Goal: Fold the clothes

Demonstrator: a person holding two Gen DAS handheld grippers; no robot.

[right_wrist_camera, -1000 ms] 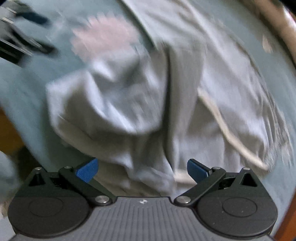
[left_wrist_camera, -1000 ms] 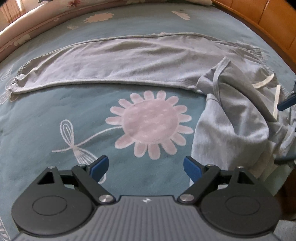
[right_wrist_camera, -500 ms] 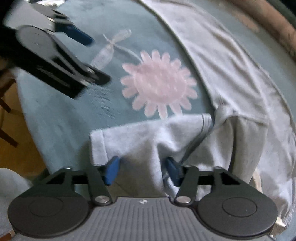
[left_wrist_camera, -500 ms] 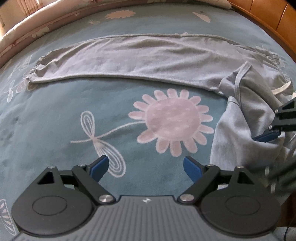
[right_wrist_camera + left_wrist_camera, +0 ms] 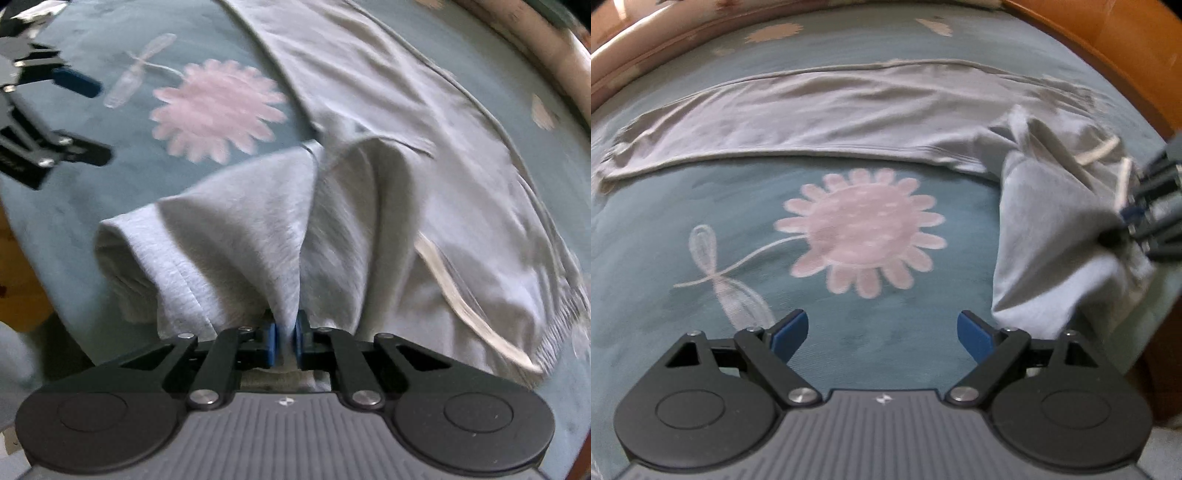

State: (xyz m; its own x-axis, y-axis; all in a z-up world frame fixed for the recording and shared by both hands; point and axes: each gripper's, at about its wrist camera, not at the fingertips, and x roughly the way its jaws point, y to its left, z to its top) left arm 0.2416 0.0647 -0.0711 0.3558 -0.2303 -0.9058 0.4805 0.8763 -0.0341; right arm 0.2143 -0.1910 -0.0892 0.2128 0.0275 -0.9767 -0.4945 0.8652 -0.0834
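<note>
— Where are the gray pants [image 5: 827, 110]?
— On the blue bed [image 5: 683, 206]. One leg lies long and flat across it. The other leg is bunched up by the right side.
— Who has them?
— The right gripper [image 5: 284, 338], pointing down, is pinching the bunched leg. The left gripper [image 5: 882, 330] is wide apart, holding nothing, over the flower [image 5: 860, 229], farther off.

I see soft daylight and a bright spot at the top left corner of the left view. Both views bend round at the edges. Everything looks a bit smeared.
</note>
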